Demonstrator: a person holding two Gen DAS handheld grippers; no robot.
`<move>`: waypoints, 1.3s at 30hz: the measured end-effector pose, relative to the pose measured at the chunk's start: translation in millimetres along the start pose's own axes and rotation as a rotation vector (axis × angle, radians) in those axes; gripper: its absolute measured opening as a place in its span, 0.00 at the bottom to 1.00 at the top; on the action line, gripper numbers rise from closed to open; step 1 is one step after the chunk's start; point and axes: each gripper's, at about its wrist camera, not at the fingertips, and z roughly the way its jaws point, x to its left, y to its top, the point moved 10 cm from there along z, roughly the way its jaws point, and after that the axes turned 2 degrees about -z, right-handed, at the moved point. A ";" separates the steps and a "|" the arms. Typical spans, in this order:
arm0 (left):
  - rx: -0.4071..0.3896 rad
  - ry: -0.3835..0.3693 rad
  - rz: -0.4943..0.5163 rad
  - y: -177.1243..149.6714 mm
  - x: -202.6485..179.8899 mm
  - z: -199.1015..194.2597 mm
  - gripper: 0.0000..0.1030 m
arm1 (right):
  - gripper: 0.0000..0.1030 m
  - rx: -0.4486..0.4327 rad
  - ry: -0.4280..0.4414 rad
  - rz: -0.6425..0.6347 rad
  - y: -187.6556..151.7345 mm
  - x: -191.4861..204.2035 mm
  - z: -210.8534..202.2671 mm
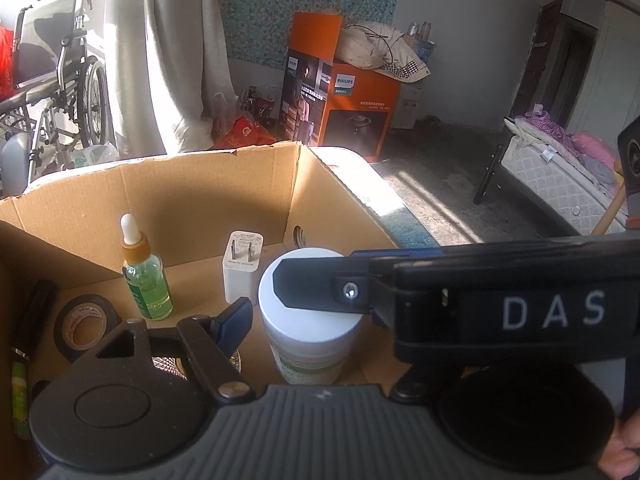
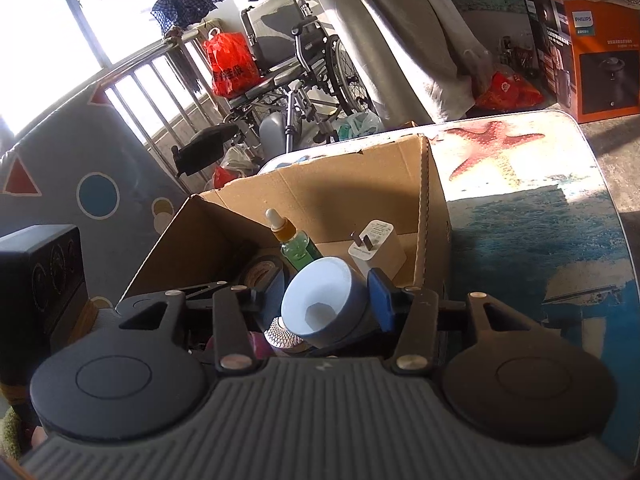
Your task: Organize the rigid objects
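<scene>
White jar (image 1: 310, 320) stood upright in cardboard box (image 1: 180, 184) on table (image 2: 540, 220), between left tool (image 1: 256, 292) fingers; pads looked clear, nothing held. Right tool (image 2: 324, 300) part open around blue cup (image 2: 324, 304); grip unclear. Risk: cup dropping onto dropper bottle (image 1: 146, 280), toppling it.

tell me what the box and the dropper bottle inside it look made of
Box: corrugated cardboard, matte brown, with torn, ragged top edges. Dropper bottle: clear glass or hard plastic, can't tell which; green liquid shows through, with a pale bulb, probably rubber.
</scene>
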 end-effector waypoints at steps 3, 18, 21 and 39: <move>-0.021 0.013 0.011 2.0 -1.3 -3.5 0.86 | 0.56 -0.023 0.009 -0.004 0.8 2.9 -4.3; -0.165 0.031 0.019 18.1 -13.9 -65.3 0.98 | 0.80 -0.244 0.074 0.061 22.2 23.2 -78.4; -0.196 0.029 0.027 18.8 -17.5 -85.1 1.00 | 0.82 -0.272 0.085 0.070 20.1 32.9 -94.7; -0.149 0.288 0.000 -7.3 -2.6 -132.4 1.00 | 0.95 -0.320 -0.045 0.145 -56.9 38.0 -151.1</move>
